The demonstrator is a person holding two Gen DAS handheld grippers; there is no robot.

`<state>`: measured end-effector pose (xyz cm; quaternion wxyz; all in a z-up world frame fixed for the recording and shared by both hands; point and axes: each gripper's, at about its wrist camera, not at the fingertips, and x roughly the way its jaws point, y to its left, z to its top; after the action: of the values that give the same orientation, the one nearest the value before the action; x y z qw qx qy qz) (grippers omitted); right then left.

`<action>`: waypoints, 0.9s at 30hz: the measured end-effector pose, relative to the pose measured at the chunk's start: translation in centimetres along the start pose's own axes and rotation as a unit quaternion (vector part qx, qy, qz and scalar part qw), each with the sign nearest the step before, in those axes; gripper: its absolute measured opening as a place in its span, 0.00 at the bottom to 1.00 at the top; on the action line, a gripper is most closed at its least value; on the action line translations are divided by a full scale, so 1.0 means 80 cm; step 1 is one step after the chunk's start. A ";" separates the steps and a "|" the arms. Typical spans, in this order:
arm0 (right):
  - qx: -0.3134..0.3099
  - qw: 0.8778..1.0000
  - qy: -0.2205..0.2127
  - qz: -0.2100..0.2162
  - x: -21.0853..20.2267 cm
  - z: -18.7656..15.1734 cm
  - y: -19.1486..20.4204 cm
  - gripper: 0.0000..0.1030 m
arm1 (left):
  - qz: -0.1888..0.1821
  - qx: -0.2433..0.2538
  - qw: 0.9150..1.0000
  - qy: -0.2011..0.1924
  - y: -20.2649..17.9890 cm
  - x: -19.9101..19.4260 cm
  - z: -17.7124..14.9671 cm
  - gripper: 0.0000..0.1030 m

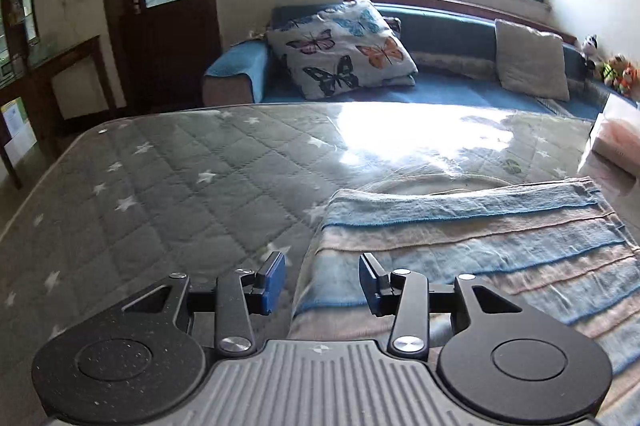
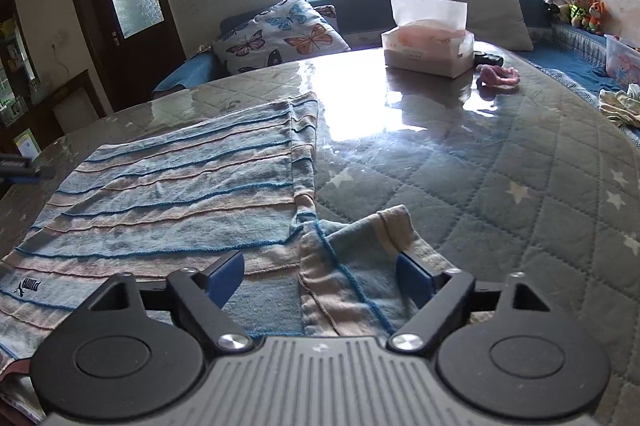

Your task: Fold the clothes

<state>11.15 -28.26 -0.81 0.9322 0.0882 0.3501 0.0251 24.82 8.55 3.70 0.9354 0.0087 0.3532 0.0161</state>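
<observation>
A blue and pink striped shirt (image 2: 180,186) lies flat on the table (image 2: 500,166), which has a quilted grey star cloth under glass. Its sleeve (image 2: 360,258) sticks out to the right, partly rumpled. My right gripper (image 2: 320,274) is open, just above the shirt where the sleeve joins the body, fingers on either side of that seam. In the left wrist view the shirt (image 1: 480,246) fills the right half. My left gripper (image 1: 322,282) is open over the shirt's left edge, holding nothing.
A tissue box (image 2: 428,42) and a pink hair tie (image 2: 498,76) sit at the table's far side. A blue sofa (image 1: 440,86) with a butterfly pillow (image 1: 340,46) stands behind. A dark door (image 1: 160,6) is at the left.
</observation>
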 end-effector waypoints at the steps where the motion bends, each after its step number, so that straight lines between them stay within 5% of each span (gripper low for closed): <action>1: -0.001 1.000 -0.002 0.001 0.001 0.000 0.000 0.86 | -0.005 0.000 1.000 0.005 0.000 0.009 0.002 0.43; 8: -0.024 1.000 -0.014 -0.001 0.009 -0.007 0.008 0.96 | -0.015 -0.006 0.999 0.029 -0.002 0.050 0.004 0.37; 11: -0.039 0.999 -0.019 -0.005 0.012 -0.011 0.014 1.00 | -0.019 -0.010 0.999 0.034 -0.001 0.060 0.004 0.14; 14: -0.049 0.999 -0.018 -0.014 0.013 -0.012 0.019 1.00 | -0.028 -0.008 0.999 0.029 -0.003 0.060 0.003 0.07; 20: -0.059 0.998 -0.015 -0.023 0.015 -0.013 0.023 1.00 | -0.076 0.035 0.996 -0.007 -0.031 0.020 -0.006 0.07; 27: -0.067 0.997 -0.013 -0.030 0.016 -0.015 0.026 1.00 | -0.143 0.094 0.985 0.008 -0.064 0.004 -0.031 0.28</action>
<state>11.38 -25.89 -2.11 0.9407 0.0151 0.3383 0.0193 23.59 3.48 1.49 0.9202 0.0459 0.3585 -0.1507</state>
